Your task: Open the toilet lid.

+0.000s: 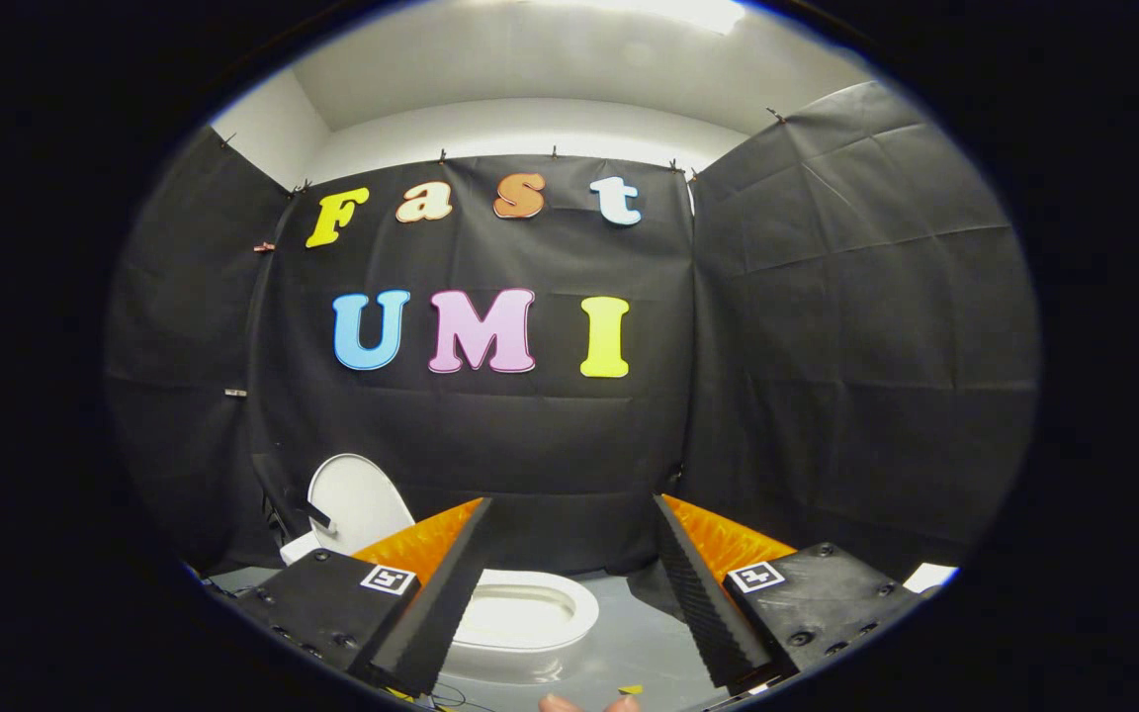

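Note:
A white toilet (530,615) stands on the grey floor below and ahead of my fingers, its oval seat and bowl exposed. Its white lid (357,499) stands raised, upright behind the bowl, leaning toward the black cloth wall, beyond my left finger. My gripper (571,506) is held above the toilet with its fingers wide apart and nothing between them. The left finger (441,593) crosses in front of the seat's left part and hides it. The right finger (703,593) is to the right of the bowl.
Black cloth walls (827,346) enclose the booth on three sides, close behind the toilet. The grey floor (629,643) runs to the right of the bowl. A small yellow scrap (631,689) lies on the floor near a person's fingertips (560,703). A white sheet (928,576) lies at far right.

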The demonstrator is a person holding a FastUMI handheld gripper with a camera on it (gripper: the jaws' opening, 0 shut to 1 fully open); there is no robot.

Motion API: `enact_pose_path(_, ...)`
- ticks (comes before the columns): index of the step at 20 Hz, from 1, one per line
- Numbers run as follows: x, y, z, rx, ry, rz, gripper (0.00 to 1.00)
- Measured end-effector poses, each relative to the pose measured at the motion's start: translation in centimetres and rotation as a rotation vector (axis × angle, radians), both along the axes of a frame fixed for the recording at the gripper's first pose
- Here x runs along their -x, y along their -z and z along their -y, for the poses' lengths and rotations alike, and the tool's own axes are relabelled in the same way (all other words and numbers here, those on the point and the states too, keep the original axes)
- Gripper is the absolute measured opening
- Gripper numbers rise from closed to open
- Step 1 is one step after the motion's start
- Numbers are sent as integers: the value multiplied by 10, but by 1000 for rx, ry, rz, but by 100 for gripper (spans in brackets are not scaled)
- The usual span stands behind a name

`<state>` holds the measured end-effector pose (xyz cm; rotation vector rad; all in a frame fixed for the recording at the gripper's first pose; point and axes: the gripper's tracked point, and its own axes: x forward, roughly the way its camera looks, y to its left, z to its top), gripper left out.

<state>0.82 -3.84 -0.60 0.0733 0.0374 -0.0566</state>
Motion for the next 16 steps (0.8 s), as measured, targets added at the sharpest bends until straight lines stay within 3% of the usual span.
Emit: enact_pose_path(16, 5, -5, -9, 6, -11, 13, 99)
